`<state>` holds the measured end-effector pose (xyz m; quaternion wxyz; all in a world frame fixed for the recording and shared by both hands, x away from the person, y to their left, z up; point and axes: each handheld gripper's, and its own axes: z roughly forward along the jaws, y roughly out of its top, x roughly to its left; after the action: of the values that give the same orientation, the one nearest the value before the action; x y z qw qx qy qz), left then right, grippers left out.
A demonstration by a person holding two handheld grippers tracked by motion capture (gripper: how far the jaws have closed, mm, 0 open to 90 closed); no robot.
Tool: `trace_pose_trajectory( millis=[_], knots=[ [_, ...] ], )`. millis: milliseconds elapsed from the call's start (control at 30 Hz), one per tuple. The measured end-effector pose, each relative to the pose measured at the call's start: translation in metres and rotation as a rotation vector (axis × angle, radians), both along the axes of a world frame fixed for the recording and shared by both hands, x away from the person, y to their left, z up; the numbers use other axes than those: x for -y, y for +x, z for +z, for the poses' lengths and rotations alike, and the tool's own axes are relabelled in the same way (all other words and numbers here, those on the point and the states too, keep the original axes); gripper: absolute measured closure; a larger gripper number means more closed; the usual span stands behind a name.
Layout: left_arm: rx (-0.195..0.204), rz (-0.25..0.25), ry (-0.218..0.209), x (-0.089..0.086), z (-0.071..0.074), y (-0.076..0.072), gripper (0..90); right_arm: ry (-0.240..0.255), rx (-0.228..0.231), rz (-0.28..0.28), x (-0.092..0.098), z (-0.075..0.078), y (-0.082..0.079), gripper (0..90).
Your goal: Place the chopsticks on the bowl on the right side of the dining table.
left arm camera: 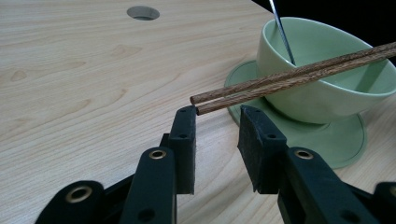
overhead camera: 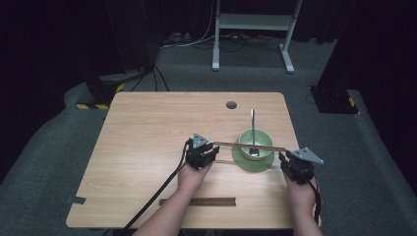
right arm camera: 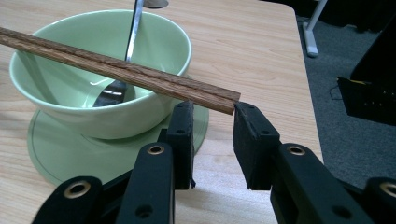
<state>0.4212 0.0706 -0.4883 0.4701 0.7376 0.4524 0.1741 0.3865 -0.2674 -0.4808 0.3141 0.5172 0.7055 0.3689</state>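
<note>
Two chopsticks across bowl, ends just beyond both parted grippers

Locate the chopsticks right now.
The chopsticks lie across the rim of the green bowl at the table's right, over the spoon. Their ends stick out both sides, between the open fingers of the left gripper and right gripper.

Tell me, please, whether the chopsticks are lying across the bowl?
Yes: the chopsticks rest flat across the bowl rim, ends overhanging both sides.
</note>
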Motion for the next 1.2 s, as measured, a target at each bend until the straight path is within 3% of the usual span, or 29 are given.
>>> trace_pose_trajectory(
  millis=[367, 633, 1200],
  knots=[
    [0.002, 0.011, 0.000, -0.002, -0.002, -0.002, 68.0, -0.008, -0.004, 0.001, 0.002, 0.002, 0.007, 71.0],
    [0.003, 0.022, 0.007, -0.007, -0.005, -0.003, 68.8, -0.012, -0.007, 0.006, 0.001, -0.003, 0.001, 70.6],
    [0.016, 0.017, 0.002, -0.007, -0.002, -0.004, 72.2, -0.010, -0.026, -0.017, 0.007, 0.000, 0.015, 71.0]
  ],
)
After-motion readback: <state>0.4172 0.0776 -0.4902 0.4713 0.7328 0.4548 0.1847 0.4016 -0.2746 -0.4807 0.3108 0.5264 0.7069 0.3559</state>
